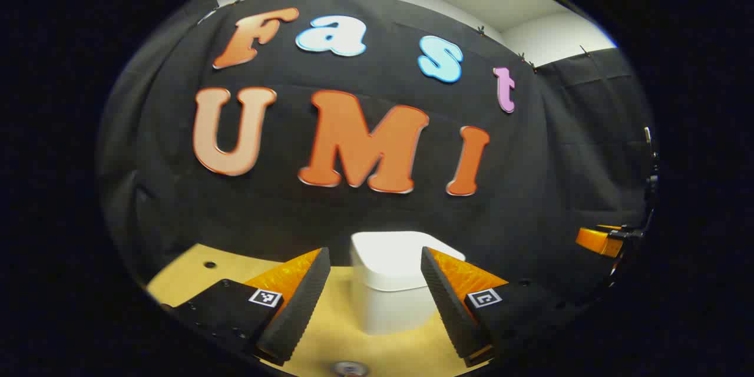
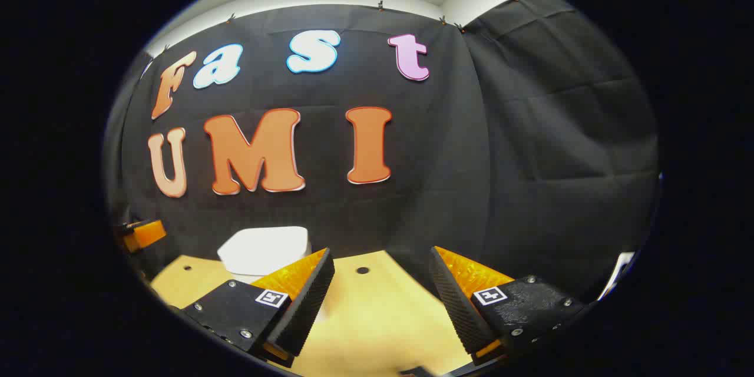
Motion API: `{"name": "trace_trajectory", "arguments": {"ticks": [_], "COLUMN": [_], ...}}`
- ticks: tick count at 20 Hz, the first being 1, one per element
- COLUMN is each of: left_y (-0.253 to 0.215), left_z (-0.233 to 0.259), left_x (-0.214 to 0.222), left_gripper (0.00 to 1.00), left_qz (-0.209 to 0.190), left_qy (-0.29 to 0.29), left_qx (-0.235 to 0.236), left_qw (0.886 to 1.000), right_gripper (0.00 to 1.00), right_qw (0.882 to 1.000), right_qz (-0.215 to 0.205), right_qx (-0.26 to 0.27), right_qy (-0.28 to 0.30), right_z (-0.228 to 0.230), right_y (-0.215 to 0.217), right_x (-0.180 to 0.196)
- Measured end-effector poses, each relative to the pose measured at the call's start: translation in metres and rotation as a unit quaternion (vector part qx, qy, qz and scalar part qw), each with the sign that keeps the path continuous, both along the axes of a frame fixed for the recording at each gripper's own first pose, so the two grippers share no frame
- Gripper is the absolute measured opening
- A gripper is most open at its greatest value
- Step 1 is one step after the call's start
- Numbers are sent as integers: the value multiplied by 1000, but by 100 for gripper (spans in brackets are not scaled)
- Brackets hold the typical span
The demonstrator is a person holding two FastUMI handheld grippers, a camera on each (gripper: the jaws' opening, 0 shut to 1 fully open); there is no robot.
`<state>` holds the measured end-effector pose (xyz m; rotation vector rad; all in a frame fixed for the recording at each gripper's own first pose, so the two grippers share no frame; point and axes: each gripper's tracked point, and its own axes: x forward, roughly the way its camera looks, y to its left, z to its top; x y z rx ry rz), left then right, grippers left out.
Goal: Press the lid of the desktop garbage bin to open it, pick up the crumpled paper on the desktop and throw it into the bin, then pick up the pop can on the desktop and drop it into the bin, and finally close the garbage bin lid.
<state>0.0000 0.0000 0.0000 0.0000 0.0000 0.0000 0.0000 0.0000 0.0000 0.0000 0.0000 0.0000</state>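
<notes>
**Step 1 pending: bin lid not yet pressed**

Tabletop (image 1: pixel 188 283): pale wood w/ small holes, runs along the bottom of both views, black cloth wall behind.

Bin (image 1: pixel 392 283): white, boxy, rounded corners, lid down flat. Sits bottom centre of left gripper view, framed between that claw's fingers but farther off, no contact. In right gripper view it's lower left (image 2: pixel 262 250), partly behind the near finger.

Left claw (image 1: pixel 374 294): open wide, empty, aimed straight at bin. Right claw (image 2: pixel 382 300): open too, empty, bare tabletop ahead; its tip also peeks in at right edge of left gripper view.

Paper & can: can't place them from here.

Judgement: still at opening step. Left claw looks best lined up. Next needs it to go fwd and up over the lid, then push down on top w/ a fingertip, prob. near one edge, firm enough to trip the latch w/o sliding the bin.
</notes>
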Motion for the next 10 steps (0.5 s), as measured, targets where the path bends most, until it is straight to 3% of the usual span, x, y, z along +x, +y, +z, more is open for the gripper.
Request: {"name": "trace_trajectory", "arguments": {"ticks": [2,3,7,10], "left_y": [69,101,194,234], "left_z": [19,27,33,26], "left_x": [-24,-37,-66,-82], "left_gripper": [95,98,96,98], "left_qz": [31,45,84,101], "left_qy": [-13,-18,-18,-6], "left_qx": [19,25,36,30], "left_qw": [999,999,996,994], "right_gripper": [98,98,99,99], "right_qw": [1000,999,1000,998], "right_qz": [6,9,17,24], "right_qx": [28,32,-6,-50], "right_qy": [6,12,20,12], "right_z": [-5,-9,-17,-16], "right_y": [52,74,142,178], "right_x": [-17,-21,-37,-50]}}
